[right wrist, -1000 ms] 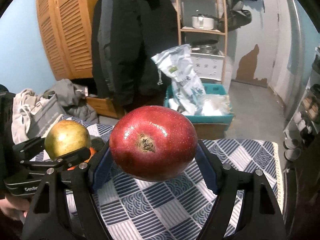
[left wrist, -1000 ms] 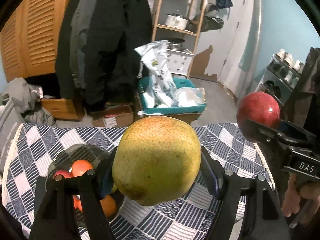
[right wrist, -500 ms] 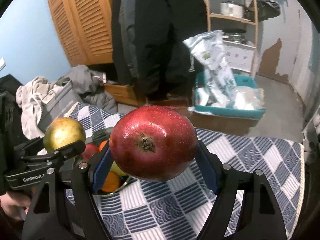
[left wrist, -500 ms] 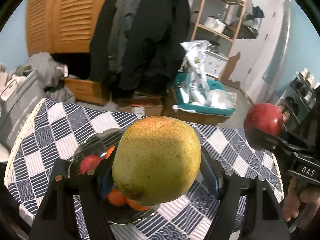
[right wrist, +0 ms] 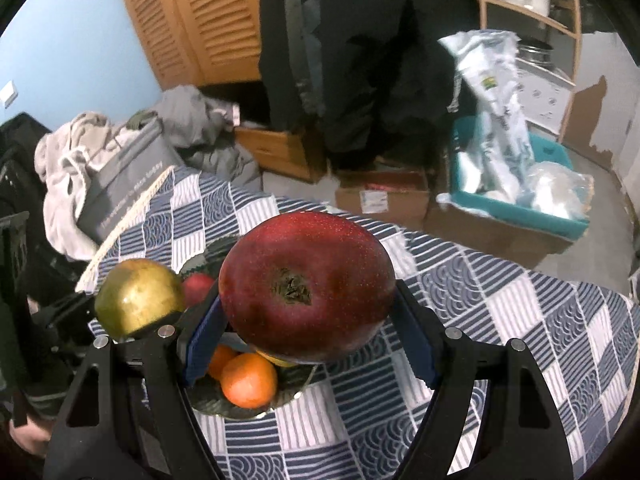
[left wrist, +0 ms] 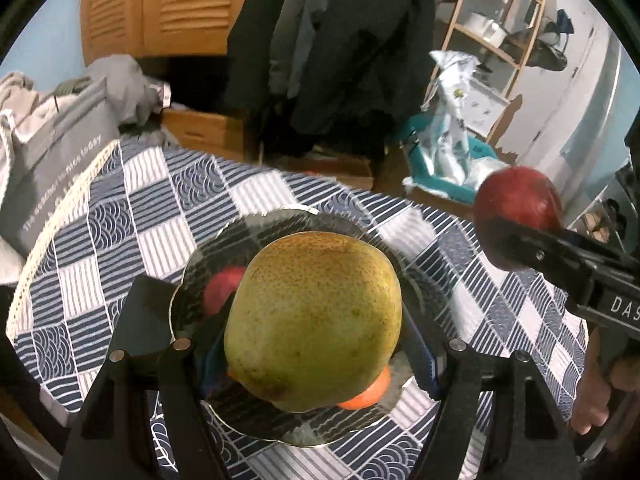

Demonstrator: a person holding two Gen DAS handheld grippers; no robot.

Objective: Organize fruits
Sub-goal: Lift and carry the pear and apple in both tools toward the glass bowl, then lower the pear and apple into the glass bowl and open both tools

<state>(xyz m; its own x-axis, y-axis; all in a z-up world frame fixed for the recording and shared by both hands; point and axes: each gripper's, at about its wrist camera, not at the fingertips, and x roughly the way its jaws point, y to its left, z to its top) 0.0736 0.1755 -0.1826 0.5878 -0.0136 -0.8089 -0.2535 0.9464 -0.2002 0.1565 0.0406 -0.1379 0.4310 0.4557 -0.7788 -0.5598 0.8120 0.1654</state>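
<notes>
My left gripper (left wrist: 316,344) is shut on a yellow-green pear (left wrist: 316,320) and holds it above a dark glass bowl (left wrist: 280,224) on the checked tablecloth. The bowl holds a red fruit (left wrist: 222,288) and oranges (left wrist: 366,394), mostly hidden by the pear. My right gripper (right wrist: 308,328) is shut on a red apple (right wrist: 308,288), held above the bowl's right side (right wrist: 208,400). An orange (right wrist: 248,380) and a small red fruit (right wrist: 198,286) show in the bowl. The pear (right wrist: 138,298) shows at left, the apple (left wrist: 518,208) at right in the left wrist view.
The round table has a blue-and-white checked cloth (left wrist: 140,208). Behind it stand a grey bag with clothes (left wrist: 60,152), cardboard boxes (right wrist: 380,196), a teal bin with plastic bags (right wrist: 516,196), hanging dark coats (left wrist: 332,40) and a wooden shelf (left wrist: 492,40).
Both grippers have tilted down and moved left toward the bowl with their fruit. The bowl now lies under the pear and apple. Both grips are unchanged.
</notes>
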